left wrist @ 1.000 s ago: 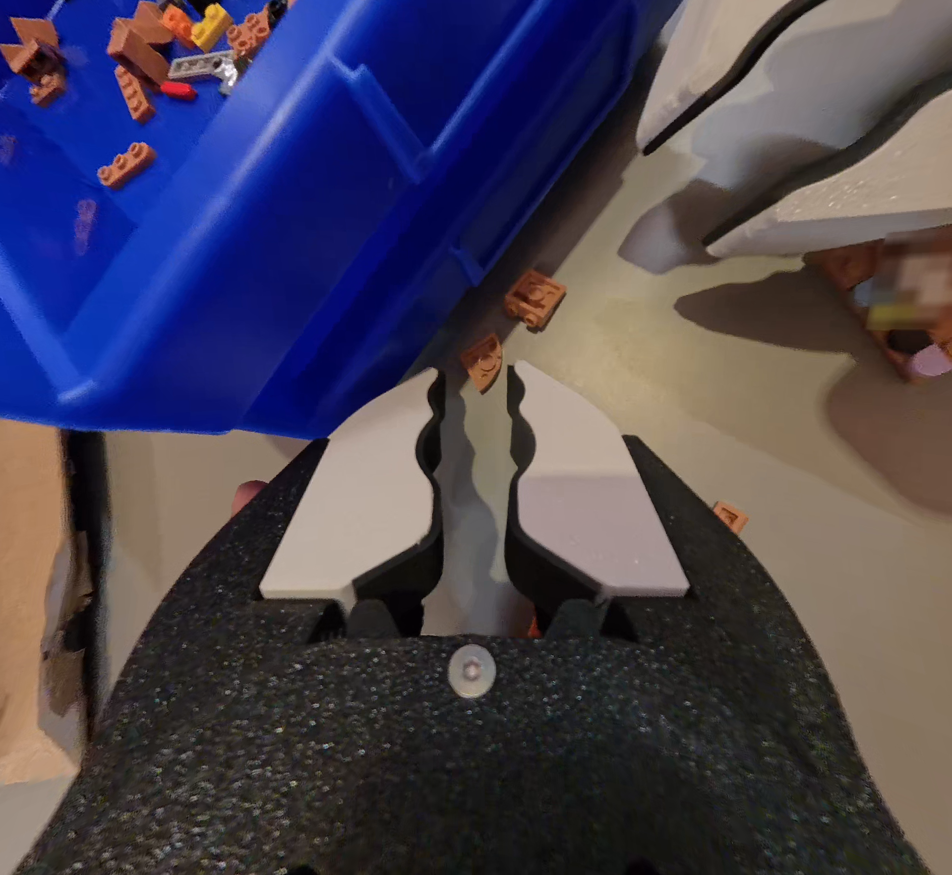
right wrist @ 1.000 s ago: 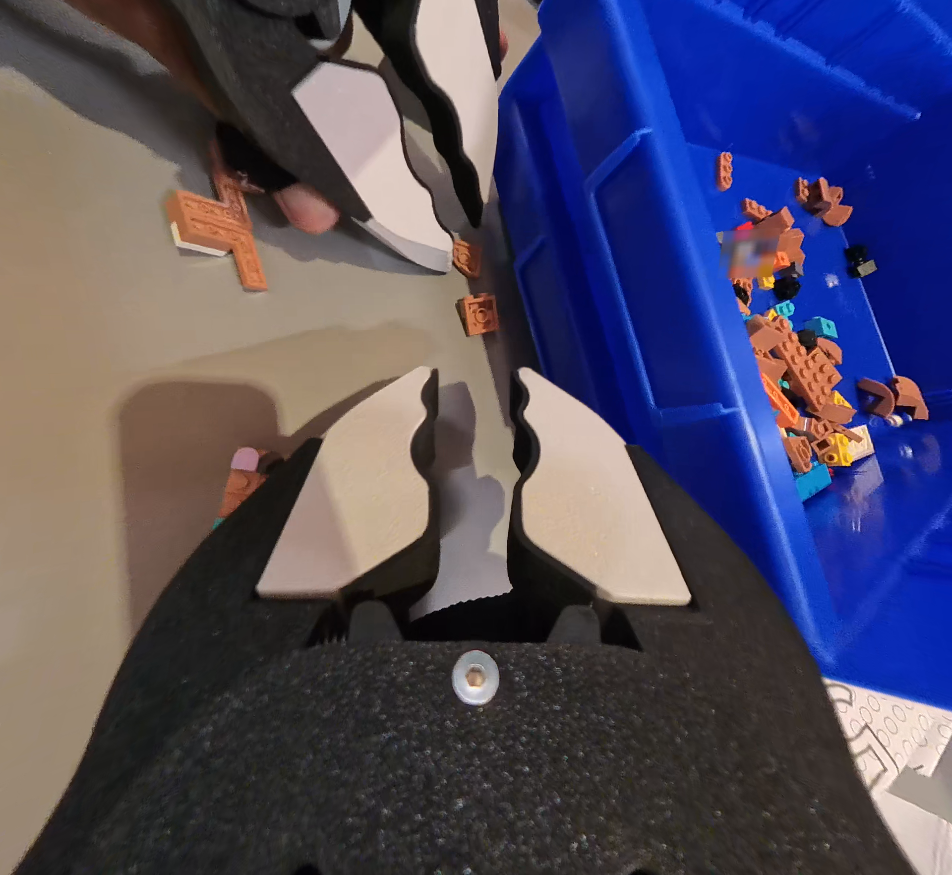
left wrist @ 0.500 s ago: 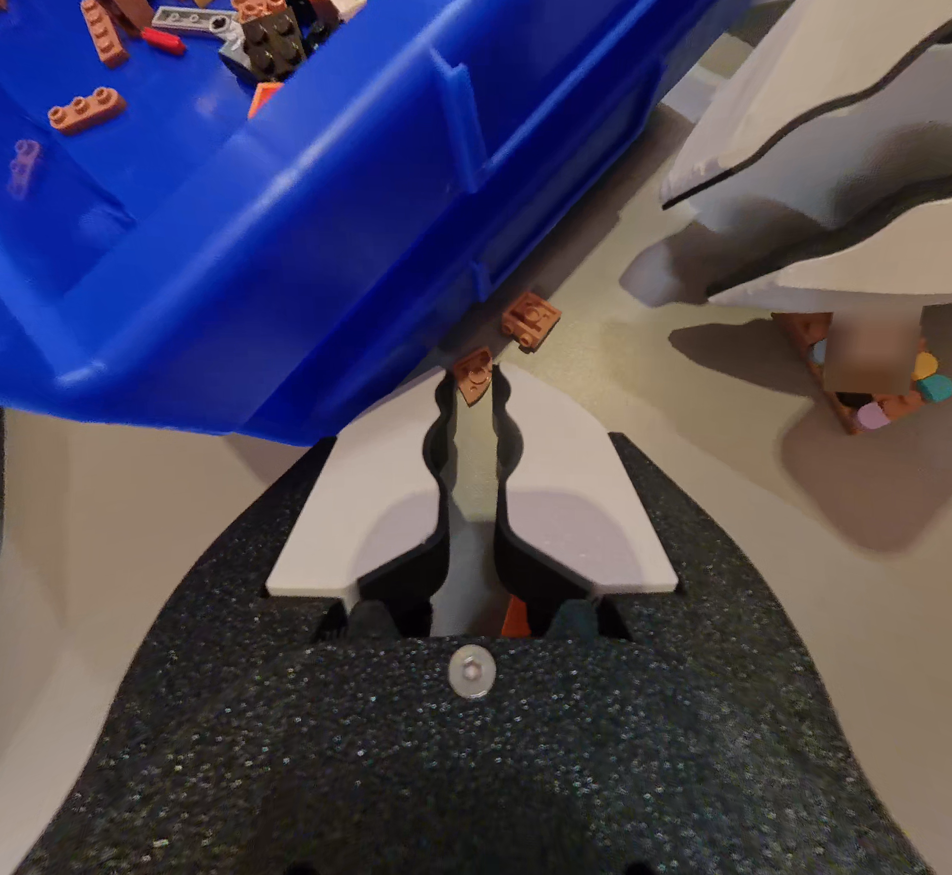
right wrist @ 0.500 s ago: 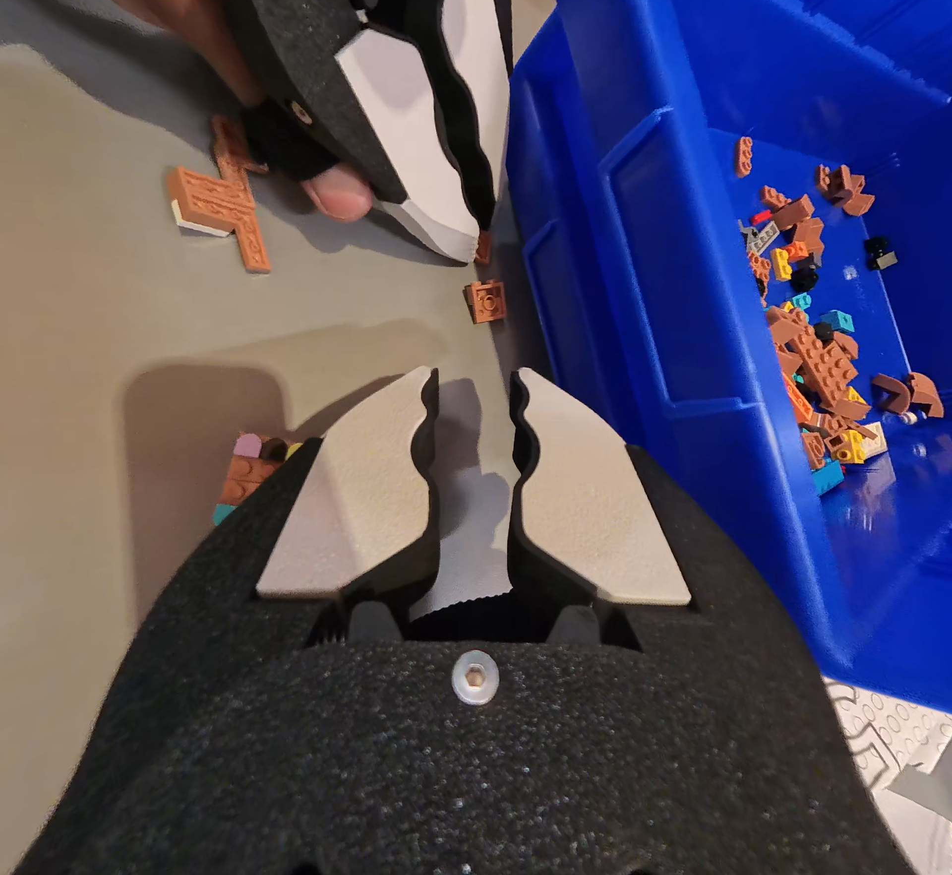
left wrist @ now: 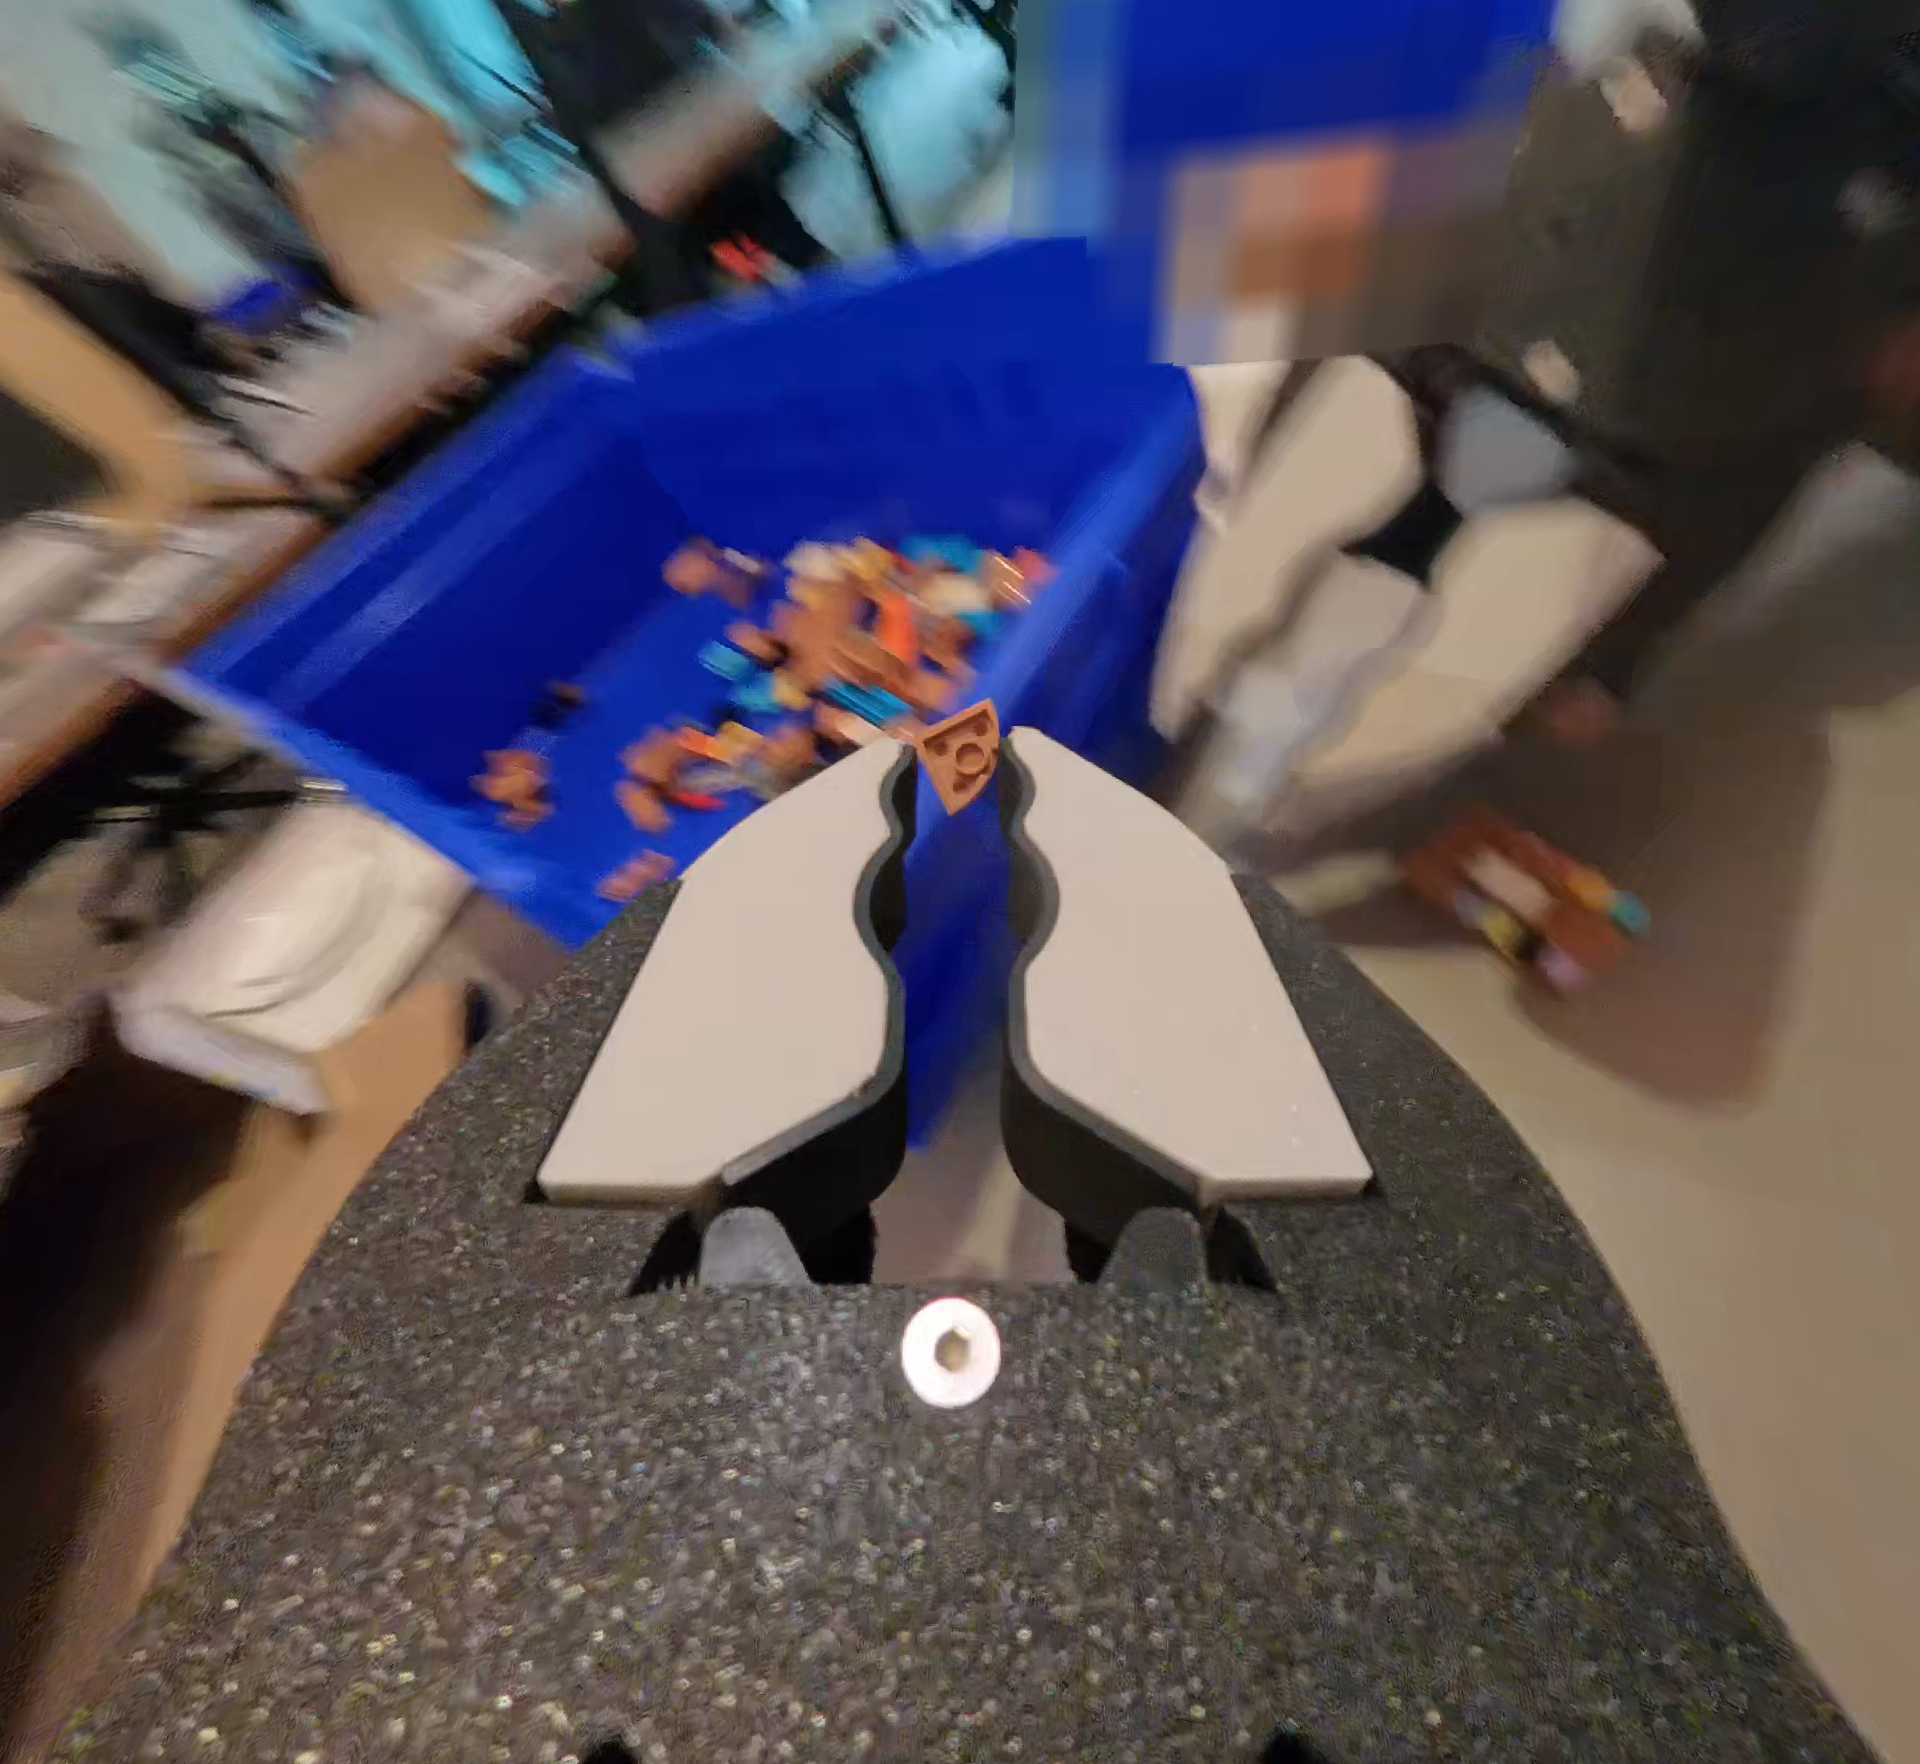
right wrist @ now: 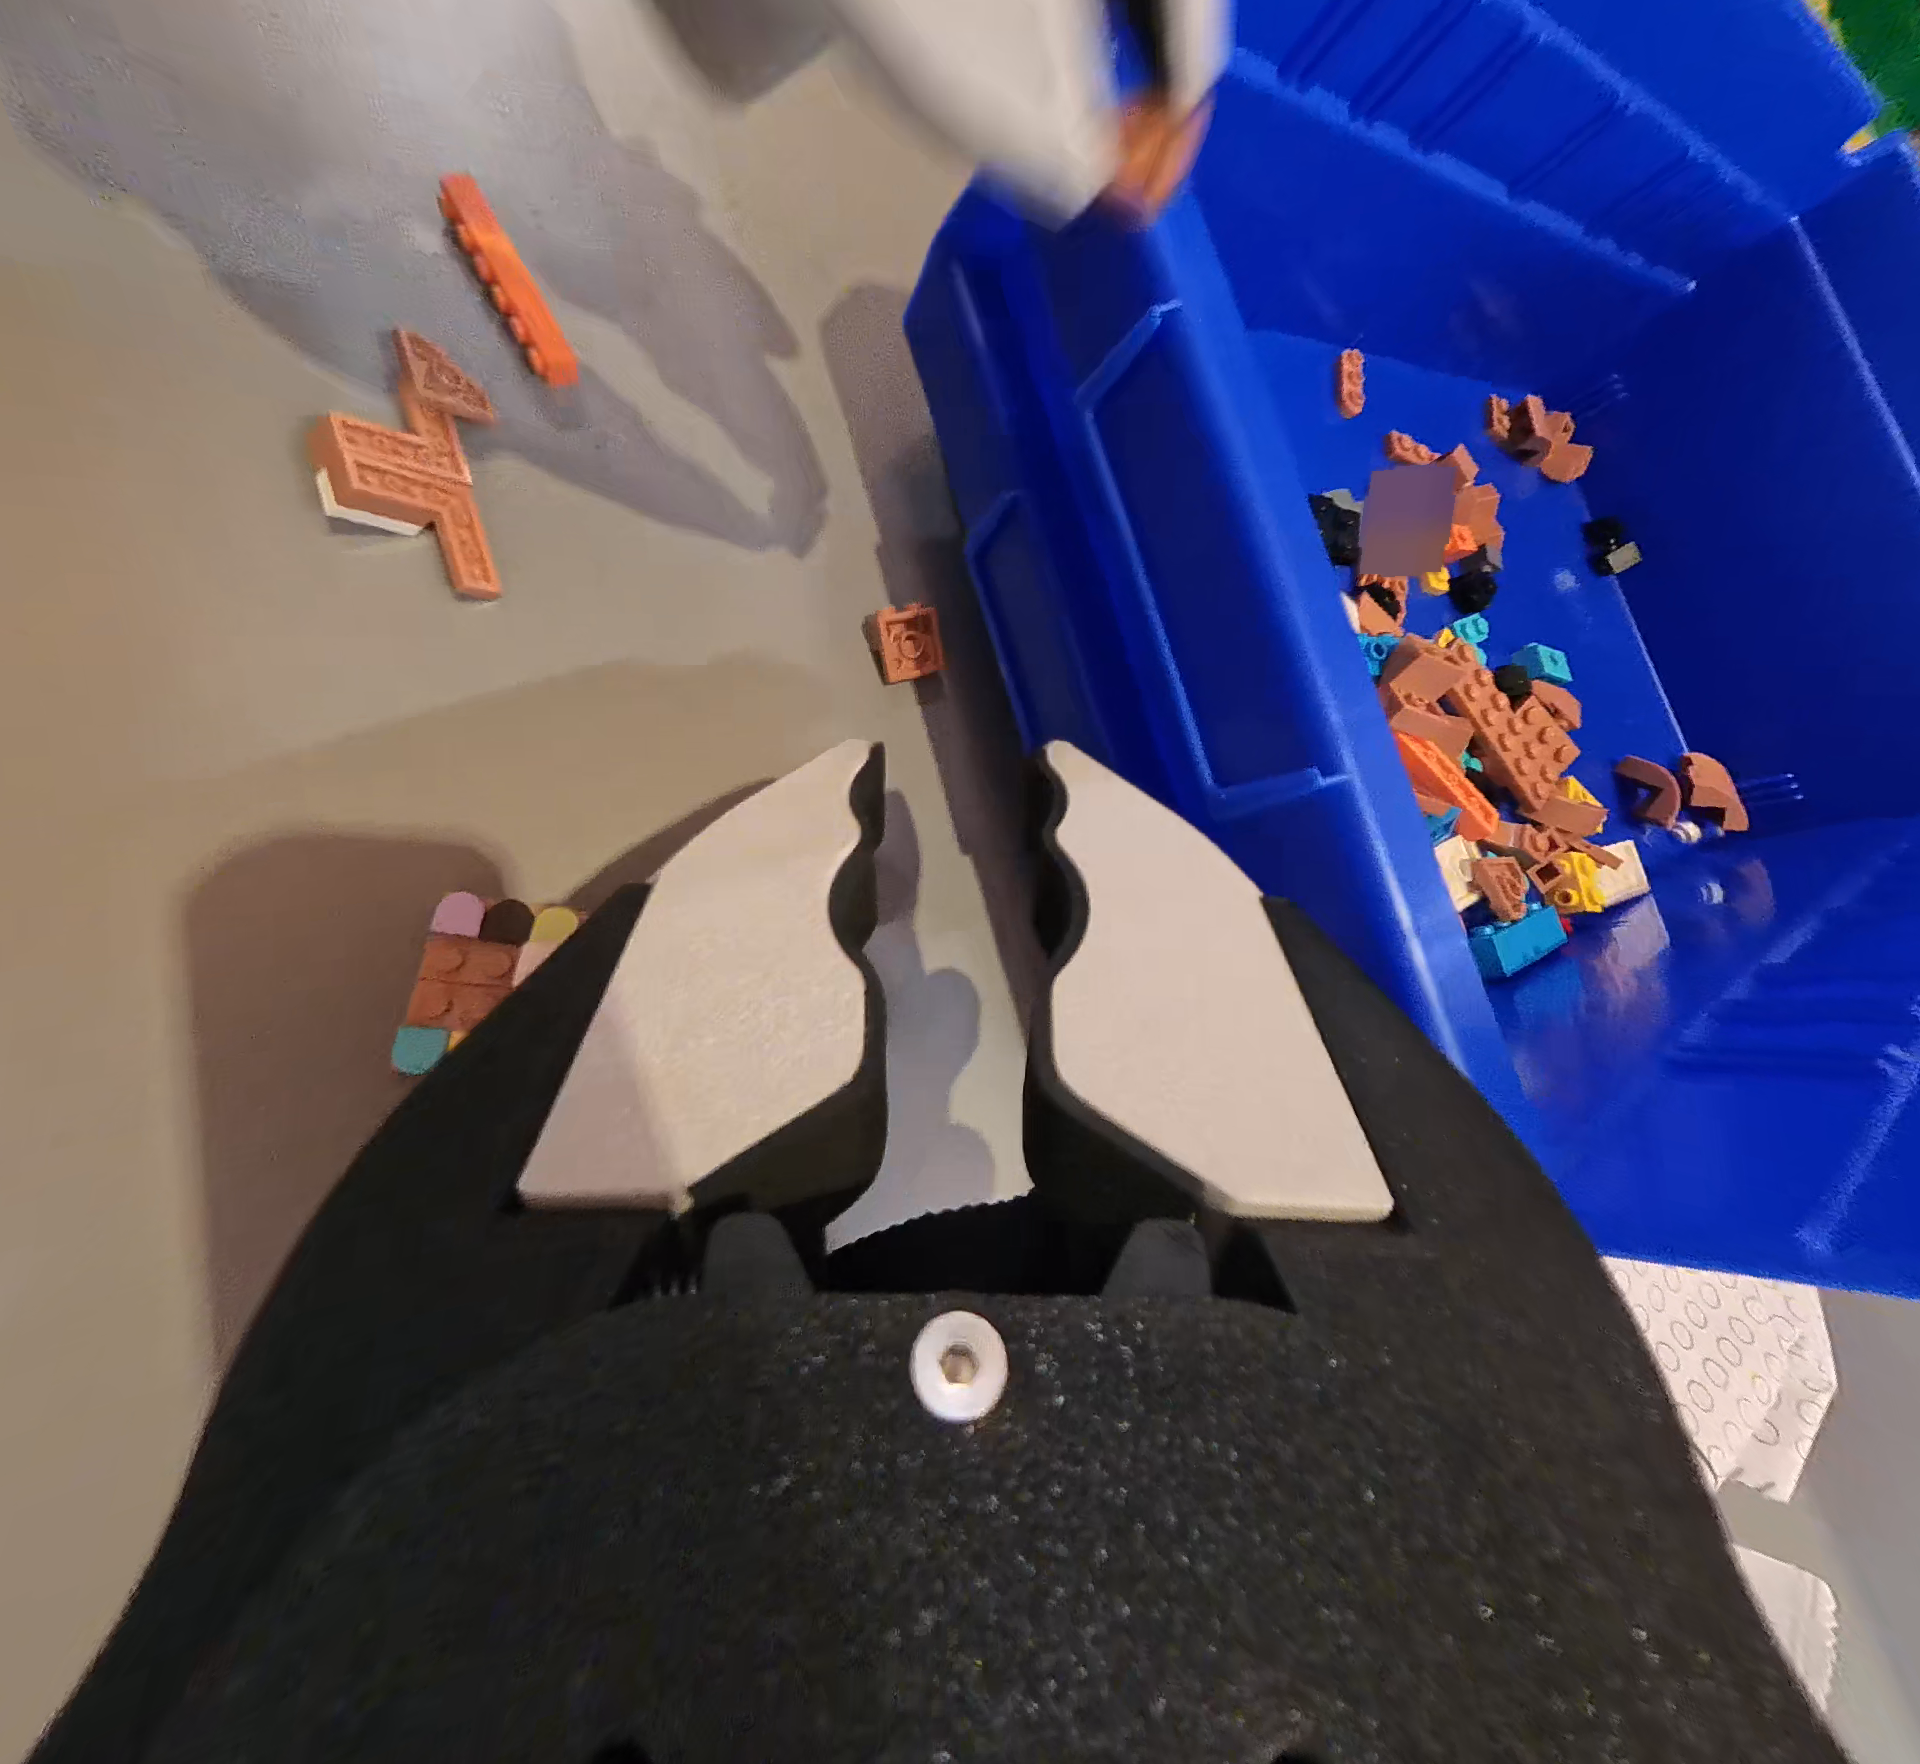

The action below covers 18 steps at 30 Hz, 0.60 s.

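Between the tips of the left gripper (left wrist: 958, 750) sits a small brown wedge piece (left wrist: 966, 764). The fingers are almost closed and pinch it at the very end, and nothing else is in them. A moment ago this piece lay flat on the counter beside the blue bin (left wrist: 416, 634), and the fingers were down low around it. Now the piece is up in the air, in front of the open bin. Everything behind it is smeared, so the left gripper is moving fast. Farther on, inside the bin, lies a pile of small bricks (left wrist: 831, 644) in brown, orange, teal and yellow.

Low over the grey counter (right wrist: 208, 727), the right gripper (right wrist: 961, 758) has hardly moved. Its fingers are partly open, with a clear gap, and they hold nothing. Just left of it sits a little build with round coloured tops (right wrist: 468, 971). A bit ahead, a square brown piece (right wrist: 906, 642) lies near the bin's side. It has not moved. Farther off to the left lie a flat brown built shape (right wrist: 405, 467) and a long orange plate (right wrist: 506, 278).

A white sheet with a ring pattern (right wrist: 1714, 1361) pokes out from under the bin. No brand, label or words can be read anywhere.
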{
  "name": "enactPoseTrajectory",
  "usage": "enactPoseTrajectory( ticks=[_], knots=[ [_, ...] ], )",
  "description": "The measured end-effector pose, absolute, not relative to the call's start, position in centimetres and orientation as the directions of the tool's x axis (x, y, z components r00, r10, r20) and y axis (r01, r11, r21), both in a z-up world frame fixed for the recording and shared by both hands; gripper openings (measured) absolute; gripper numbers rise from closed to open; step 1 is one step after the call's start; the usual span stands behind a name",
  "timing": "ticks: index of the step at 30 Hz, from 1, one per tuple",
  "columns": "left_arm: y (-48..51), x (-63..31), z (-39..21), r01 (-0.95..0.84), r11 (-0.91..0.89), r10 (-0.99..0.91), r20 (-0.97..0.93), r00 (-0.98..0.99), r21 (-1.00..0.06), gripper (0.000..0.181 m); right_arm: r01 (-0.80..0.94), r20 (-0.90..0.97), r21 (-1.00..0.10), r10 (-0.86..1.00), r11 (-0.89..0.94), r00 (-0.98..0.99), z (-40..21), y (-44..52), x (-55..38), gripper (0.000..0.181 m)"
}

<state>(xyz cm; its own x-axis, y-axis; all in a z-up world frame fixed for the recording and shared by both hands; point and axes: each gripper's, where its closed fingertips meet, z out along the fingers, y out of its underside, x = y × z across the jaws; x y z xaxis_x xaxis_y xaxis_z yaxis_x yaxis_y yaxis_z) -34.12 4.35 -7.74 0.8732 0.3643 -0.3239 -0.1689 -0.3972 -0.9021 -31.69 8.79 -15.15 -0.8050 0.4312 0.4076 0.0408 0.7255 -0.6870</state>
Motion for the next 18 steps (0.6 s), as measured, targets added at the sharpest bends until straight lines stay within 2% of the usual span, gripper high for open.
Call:
enactPoseTrajectory(
  ticks=[2, 4, 6, 12, 14, 16, 18],
  knots=[
    [3.6, -36.7, -5.4, -0.138, -0.343, 0.518, -0.309, 0.798, -0.929, 0.026, 0.038, 0.406, -0.694, 0.435, 0.719, -0.804, -15.1, 8.6, -31.8, 0.027],
    [3.6, -38.3, -5.6, -0.096, -0.367, 0.564, -0.304, 0.768, -0.925, 0.05, 0.035, 0.412, -0.686, 0.427, 0.727, -0.805, -15.4, 8.5, -31.7, 0.027],
    [3.6, -38.6, -6.2, -0.099, -0.382, 0.581, -0.322, 0.748, -0.919, 0.06, 0.031, 0.417, -0.677, 0.417, 0.736, -0.808, -15.7, 8.4, -31.7, 0.028],
    [2.8, -35.9, -6.6, -0.141, -0.418, 0.559, -0.376, 0.739, -0.898, 0.06, 0.025, 0.425, -0.682, 0.424, 0.731, -0.8, -15.1, 8.7, -31.7, 0.028],
    [3.3, -34.2, -8.1, -0.12, -0.478, 0.47, -0.369, 0.802, -0.87, 0.049, 0.025, 0.434, -0.679, 0.429, 0.734, -0.793, -15.0, 8.9, -31.8, 0.028],
    [4.4, -31.8, -11.4, -0.041, -0.568, 0.332, -0.275, 0.902, -0.822, 0.043, 0.03, 0.439, -0.677, 0.436, 0.735, -0.786, -15.0, 9.1, -32.0, 0.028],
    [4.8, -31.0, -14.3, 0.046, -0.644, 0.301, -0.198, 0.933, -0.763, 0.04, 0.034, 0.443, -0.674, 0.441, 0.738, -0.781, -15.0, 9.3, -32.1, 0.028]
  ],
)
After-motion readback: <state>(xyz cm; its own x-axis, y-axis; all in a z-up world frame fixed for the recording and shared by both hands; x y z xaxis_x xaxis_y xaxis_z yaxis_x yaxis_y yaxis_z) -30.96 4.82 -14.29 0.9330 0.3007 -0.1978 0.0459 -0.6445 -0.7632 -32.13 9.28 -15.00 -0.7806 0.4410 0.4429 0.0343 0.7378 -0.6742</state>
